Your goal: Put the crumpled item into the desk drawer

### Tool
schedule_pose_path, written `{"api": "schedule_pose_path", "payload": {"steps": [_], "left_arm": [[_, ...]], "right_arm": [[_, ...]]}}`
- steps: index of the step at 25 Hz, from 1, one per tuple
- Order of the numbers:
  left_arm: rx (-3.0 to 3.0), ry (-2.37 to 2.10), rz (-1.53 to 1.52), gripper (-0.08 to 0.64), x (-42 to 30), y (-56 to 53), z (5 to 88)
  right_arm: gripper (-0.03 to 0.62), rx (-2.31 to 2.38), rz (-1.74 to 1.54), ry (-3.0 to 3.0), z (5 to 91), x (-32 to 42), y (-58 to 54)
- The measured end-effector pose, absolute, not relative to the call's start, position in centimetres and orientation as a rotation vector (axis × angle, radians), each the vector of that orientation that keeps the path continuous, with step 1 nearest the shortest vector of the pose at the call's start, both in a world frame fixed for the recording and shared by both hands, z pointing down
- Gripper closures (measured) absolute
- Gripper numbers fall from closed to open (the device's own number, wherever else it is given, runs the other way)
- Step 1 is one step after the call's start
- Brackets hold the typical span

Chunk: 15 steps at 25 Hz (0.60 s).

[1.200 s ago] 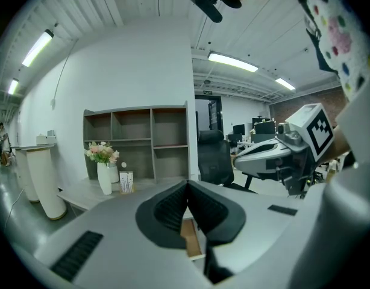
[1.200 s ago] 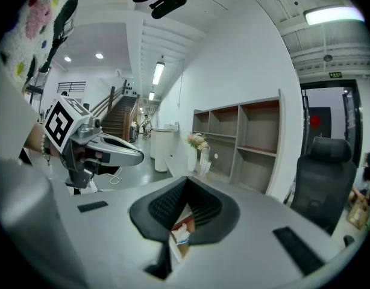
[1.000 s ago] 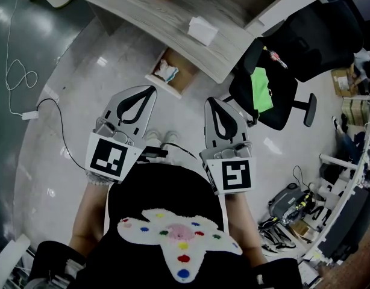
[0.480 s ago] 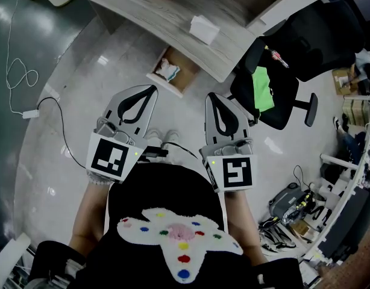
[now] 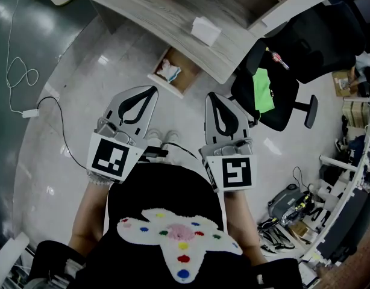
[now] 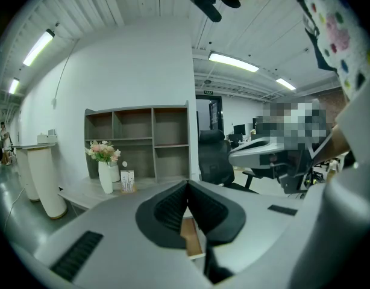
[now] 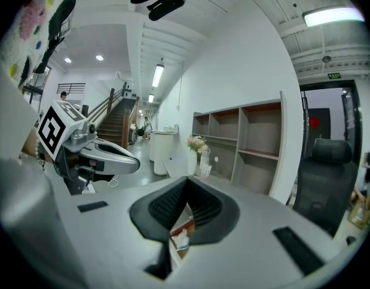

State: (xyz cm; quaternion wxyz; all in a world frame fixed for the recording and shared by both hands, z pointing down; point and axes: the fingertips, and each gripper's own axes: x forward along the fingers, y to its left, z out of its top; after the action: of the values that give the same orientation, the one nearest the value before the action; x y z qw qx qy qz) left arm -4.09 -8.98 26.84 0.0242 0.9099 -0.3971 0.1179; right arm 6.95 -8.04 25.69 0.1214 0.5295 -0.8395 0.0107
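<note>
The wooden desk drawer stands pulled out under the grey desk, and a crumpled white item lies inside it. My left gripper and right gripper hang side by side in front of my body, well short of the drawer, both shut with nothing held. Below the closed tips in the right gripper view, the drawer and the crumpled item show. In the left gripper view, a piece of the drawer shows under its closed tips.
A white folded paper lies on the desk. A black office chair with a green cloth stands to the right. A white cable trails over the floor at left. Cables and gear crowd the lower right. A vase of flowers stands on the desk.
</note>
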Motion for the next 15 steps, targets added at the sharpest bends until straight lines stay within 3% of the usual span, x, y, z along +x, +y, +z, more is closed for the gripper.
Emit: {"api": "schedule_pose_path", "payload": {"steps": [15], "left_arm": [[2.822,-1.221,0.361,0.548,-3.86,-8.98,26.87]], "right_arm": [[0.589,1.542,0.038,-2.438,25.90,7.09,-8.01]]}}
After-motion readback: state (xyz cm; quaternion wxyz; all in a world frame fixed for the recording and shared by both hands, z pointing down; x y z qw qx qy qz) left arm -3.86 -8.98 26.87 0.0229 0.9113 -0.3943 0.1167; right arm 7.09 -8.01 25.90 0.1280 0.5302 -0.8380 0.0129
